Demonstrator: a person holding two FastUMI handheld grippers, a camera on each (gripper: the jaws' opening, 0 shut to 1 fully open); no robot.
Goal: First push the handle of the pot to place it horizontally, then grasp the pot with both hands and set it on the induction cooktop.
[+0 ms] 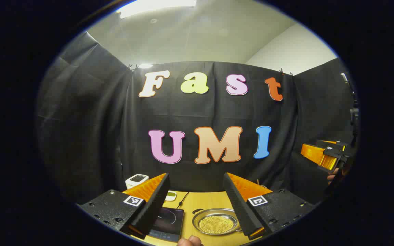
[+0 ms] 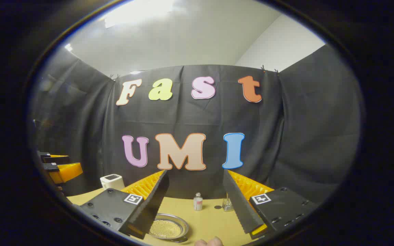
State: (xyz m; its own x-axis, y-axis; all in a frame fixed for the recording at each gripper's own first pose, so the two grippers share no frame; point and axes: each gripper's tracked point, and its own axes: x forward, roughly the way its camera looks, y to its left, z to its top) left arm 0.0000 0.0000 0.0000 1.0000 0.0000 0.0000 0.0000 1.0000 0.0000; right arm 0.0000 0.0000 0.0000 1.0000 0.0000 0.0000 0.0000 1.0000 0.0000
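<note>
The pot is a shallow metal pan holding small golden beads, low on the wooden table in the left gripper view. Just left of it lies the dark flat induction cooktop. My left gripper hangs above both, open with nothing between its fingers. In the right gripper view the pot sits low, partly behind one finger. My right gripper is open and empty too, held above the table. Each gripper appears at the other view's edge: the right gripper, the left gripper.
A white boxy device stands at the table's back left, with a small pale green item beside it. A small bottle and a clear glass item stand near the back wall. A fingertip pokes in at the bottom.
</note>
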